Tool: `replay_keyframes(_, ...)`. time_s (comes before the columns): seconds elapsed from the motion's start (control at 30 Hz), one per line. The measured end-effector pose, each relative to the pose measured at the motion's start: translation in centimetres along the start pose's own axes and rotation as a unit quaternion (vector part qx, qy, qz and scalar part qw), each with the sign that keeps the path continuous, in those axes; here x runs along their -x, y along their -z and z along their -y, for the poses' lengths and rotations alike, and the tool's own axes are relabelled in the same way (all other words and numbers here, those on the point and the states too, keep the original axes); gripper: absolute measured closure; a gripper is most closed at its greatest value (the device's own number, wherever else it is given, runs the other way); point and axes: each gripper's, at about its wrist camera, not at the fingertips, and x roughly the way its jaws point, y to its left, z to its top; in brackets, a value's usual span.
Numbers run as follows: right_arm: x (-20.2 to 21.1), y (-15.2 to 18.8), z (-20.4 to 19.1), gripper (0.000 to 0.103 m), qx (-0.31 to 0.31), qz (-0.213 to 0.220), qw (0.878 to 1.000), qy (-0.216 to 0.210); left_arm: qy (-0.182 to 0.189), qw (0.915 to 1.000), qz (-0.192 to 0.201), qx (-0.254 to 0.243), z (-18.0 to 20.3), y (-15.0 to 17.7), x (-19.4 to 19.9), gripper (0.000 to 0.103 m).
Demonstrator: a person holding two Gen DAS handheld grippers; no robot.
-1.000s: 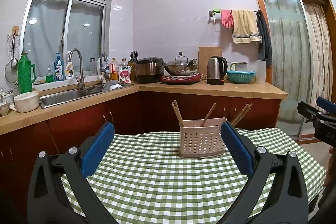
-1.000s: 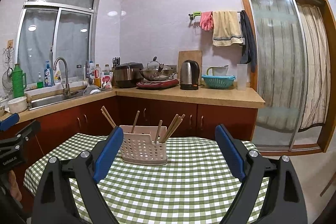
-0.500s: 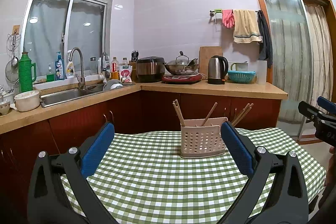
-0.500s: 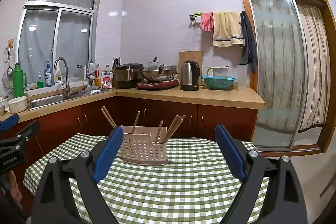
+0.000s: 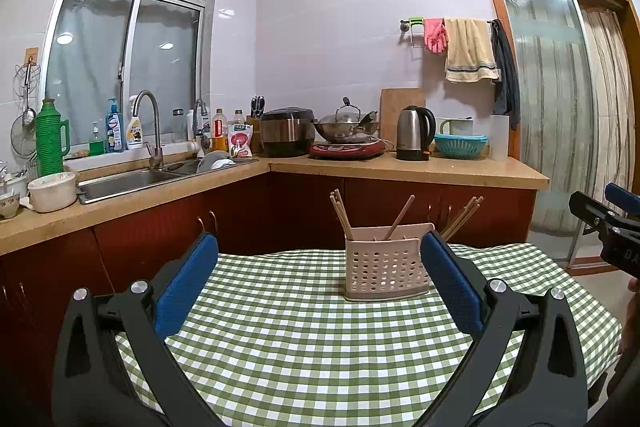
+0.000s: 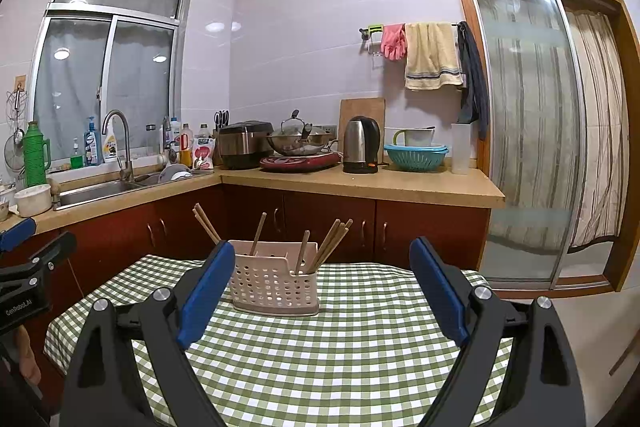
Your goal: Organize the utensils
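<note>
Item: perforated beige utensil caddy (image 5: 386, 273) holding wooden chopsticks (image 5: 342, 209), standing upright on a green-checked tablecloth (image 5: 304, 339) toward the far edge of the table. The sticks lean in separate groups: a pair at the caddy's left end, a single one near its middle, a bundle fanning out at its right end.

Left gripper (image 5: 318, 281): jaws wide apart, nothing between the blue pads, hovering over the cloth on the near side of the caddy. Its right pad overlaps the caddy's right corner in the left wrist view; whether they touch cannot be told.

Right gripper (image 6: 322, 289): jaws likewise spread wide and empty, near side of the caddy, its left pad overlapping the caddy's left end in the right wrist view.

Open room: bare checked cloth lies all round the caddy's front and both sides. Behind the caddy the table edge drops off, with a gap before the red-brown cabinets (image 6: 328, 223).

View differences: the left wrist view alone shows the caddy's front face squarely, with the right gripper's tip at the far right edge. The right wrist view shows the caddy's inner dividers and a further stick in a front pocket (image 6: 302, 257), plus the table's left edge and the left gripper's body.
</note>
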Motion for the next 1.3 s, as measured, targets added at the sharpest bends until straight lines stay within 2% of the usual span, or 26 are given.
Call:
replay_keyframes(0.77,0.15,-0.24,0.09,0.017,0.002,-0.001,1.000,-0.001,-0.007,0.9999,-0.001,-0.008,0.00,0.26,-0.20,0.004)
replay_keyframes(0.97,0.05,-0.19,0.23,0.017,0.002,-0.003,1.000,-0.001,-0.015,0.9996,0.019,-0.016,0.08,0.14,0.19,0.004)
replay_keyframes(1.3,-0.09,0.02,0.16,0.017,0.003,-0.003,1.000,-0.001,-0.018,0.9996,0.021,0.002,-0.29,0.12,-0.05,0.004)
